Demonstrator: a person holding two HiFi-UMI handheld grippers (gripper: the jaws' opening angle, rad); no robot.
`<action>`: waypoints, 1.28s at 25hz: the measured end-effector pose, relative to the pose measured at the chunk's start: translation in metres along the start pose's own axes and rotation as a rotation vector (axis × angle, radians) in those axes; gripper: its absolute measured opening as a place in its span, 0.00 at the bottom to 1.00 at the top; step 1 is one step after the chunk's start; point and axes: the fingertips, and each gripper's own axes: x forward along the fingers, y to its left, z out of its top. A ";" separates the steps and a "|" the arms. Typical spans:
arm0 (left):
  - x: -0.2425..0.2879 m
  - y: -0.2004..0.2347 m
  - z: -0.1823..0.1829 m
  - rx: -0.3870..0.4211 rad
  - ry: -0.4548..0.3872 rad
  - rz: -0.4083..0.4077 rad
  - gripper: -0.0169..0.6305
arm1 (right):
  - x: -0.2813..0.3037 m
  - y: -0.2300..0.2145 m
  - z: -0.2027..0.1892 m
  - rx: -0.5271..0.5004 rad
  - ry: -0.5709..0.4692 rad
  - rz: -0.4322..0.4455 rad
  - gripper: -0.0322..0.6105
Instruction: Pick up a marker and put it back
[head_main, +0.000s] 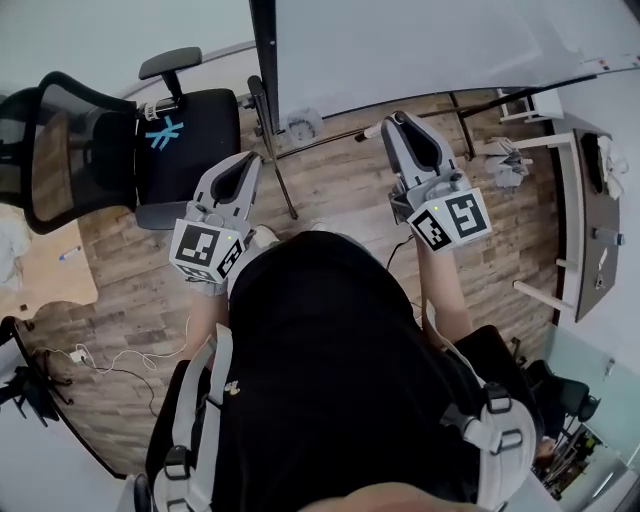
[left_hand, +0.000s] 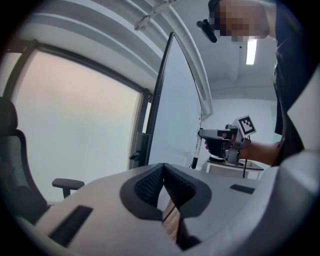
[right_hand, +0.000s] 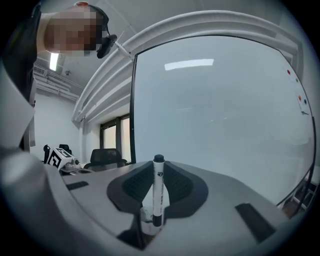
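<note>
With right claw (right_hand: 158, 169) pinched the marker (right_hand: 158, 192) upright between the jaws, facing the whiteboard (right_hand: 225, 125). Held left claw (left_hand: 163, 169) closed on nothing. Risked a tilt or slip before putting back, from so narrow a pinch on a smooth barrel.

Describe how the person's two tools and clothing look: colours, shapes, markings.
The left tool and right tool are light grey with black pads, each bearing a white cube with black square markers. The person wears a black top and grey straps.
</note>
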 end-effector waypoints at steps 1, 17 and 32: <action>-0.005 0.004 0.000 -0.002 0.000 0.015 0.04 | 0.006 0.003 0.000 -0.001 0.000 0.013 0.16; -0.083 0.038 -0.014 -0.035 0.005 0.241 0.04 | 0.082 0.037 -0.037 -0.009 0.065 0.166 0.16; -0.135 0.050 -0.031 -0.079 0.032 0.378 0.04 | 0.126 0.064 -0.106 -0.054 0.192 0.244 0.16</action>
